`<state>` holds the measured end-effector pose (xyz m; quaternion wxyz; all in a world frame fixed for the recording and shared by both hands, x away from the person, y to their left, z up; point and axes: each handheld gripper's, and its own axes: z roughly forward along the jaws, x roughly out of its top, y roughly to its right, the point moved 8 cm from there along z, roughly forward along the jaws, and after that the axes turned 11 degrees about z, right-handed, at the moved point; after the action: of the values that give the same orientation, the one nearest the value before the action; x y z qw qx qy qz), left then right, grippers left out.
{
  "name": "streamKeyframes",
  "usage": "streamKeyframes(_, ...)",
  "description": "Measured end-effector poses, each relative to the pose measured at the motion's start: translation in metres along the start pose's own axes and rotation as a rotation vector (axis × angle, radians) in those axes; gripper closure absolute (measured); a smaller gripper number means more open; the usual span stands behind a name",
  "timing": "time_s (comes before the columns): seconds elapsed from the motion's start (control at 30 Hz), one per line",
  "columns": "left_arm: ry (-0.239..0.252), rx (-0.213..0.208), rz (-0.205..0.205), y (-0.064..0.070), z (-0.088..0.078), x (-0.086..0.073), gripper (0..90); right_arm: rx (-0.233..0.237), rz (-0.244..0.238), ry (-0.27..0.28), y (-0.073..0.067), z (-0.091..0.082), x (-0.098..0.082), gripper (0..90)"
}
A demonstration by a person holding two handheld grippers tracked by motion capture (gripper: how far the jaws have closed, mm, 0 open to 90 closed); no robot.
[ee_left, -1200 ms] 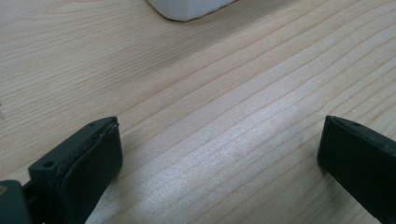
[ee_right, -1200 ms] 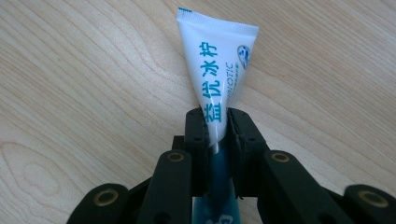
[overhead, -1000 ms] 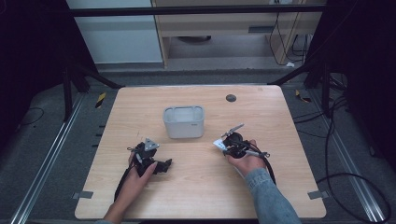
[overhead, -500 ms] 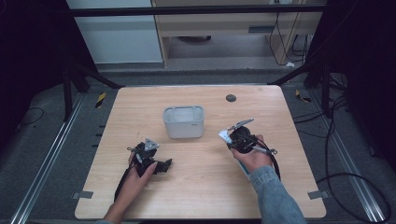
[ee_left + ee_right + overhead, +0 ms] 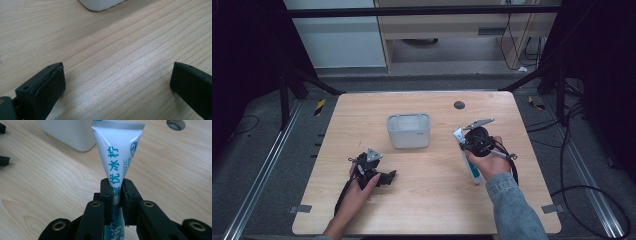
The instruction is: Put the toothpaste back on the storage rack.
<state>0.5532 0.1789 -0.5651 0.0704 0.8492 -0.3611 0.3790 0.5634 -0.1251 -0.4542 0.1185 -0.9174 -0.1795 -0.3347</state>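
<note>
Wooden surface seen from the high view, with dark floor on all sides and metal rails running along the floor to its left and right. A white ribbed container stands near the middle; a small round grommet lies toward the far edge. Broad bare wood lies between the container and the near edge, and between the two hands.

Right tool, at the right of the surface: jaws clamped on a white toothpaste tube, gripping it at mid-length. In the right gripper view the tube's flat crimped end points away from the tool toward the container and the far edge, its long axis running along the jaws; the other end passes back between the jaws toward the hand. In the high view the tube runs along under the hand, from near the container's right side toward the near edge.

Writing on the tube: blue Chinese characters down its length, and the Latin letters "OTIC" beside a small round blue mark.

Left tool, at the near left: resting low on the surface, jaws spread wide with bare wood between them, well apart from the container.
</note>
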Motion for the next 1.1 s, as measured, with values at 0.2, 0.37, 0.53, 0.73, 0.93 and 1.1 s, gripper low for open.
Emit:
streamKeyframes(0.2,0.0,-0.001,0.0,0.0,0.0,0.0,0.0,-0.004,0.005,0.034,0.003,-0.012,0.008,81.2)
streamKeyframes(0.37,0.0,-0.001,0.0,0.0,0.0,0.0,0.0,-0.015,0.006,0.05,0.007,-0.017,0.011,81.8)
streamKeyframes(0.53,0.0,0.0,0.0,0.0,0.0,0.0,0.0,-0.016,0.009,0.069,0.009,-0.021,0.013,82.6)
streamKeyframes(0.73,0.0,-0.001,0.0,0.0,0.0,0.0,0.0,-0.015,0.016,0.099,0.011,-0.028,0.015,83.3)
streamKeyframes(0.93,0.0,0.0,0.0,0.0,0.0,0.0,0.0,-0.015,0.021,0.137,0.011,-0.037,0.021,83.4)
streamKeyframes(1.1,0.0,-0.001,0.0,0.0,0.0,0.0,0.0,-0.011,0.026,0.17,0.01,-0.043,0.025,83.4)
